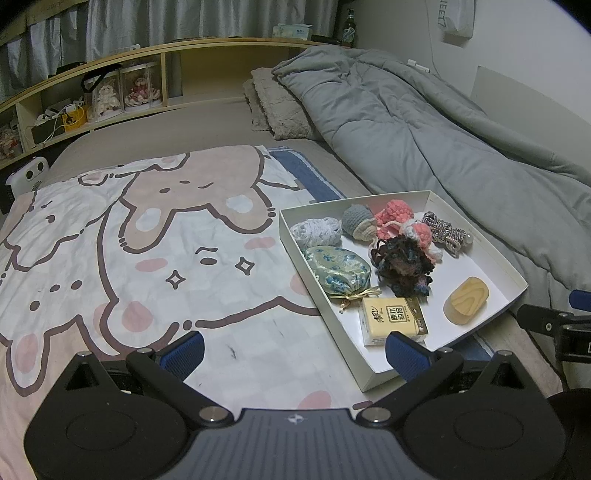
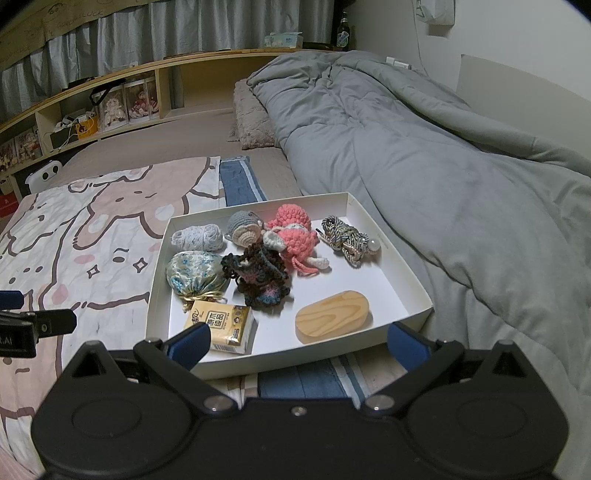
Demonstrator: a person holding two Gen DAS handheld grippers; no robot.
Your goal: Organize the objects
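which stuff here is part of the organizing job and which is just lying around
Job:
white box
tissue pack
wooden block
floral pouch
dark yarn bundle
pink crochet toy
braided cord

Lying about:
grey duvet
cartoon blanket
headboard shelf
bottle

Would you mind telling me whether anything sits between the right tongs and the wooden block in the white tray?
Only the tray's near wall. The right tongs are open just outside it, and the wooden block lies right behind that wall on bare tray floor. The tissue pack lies to the block's left, apart from it.
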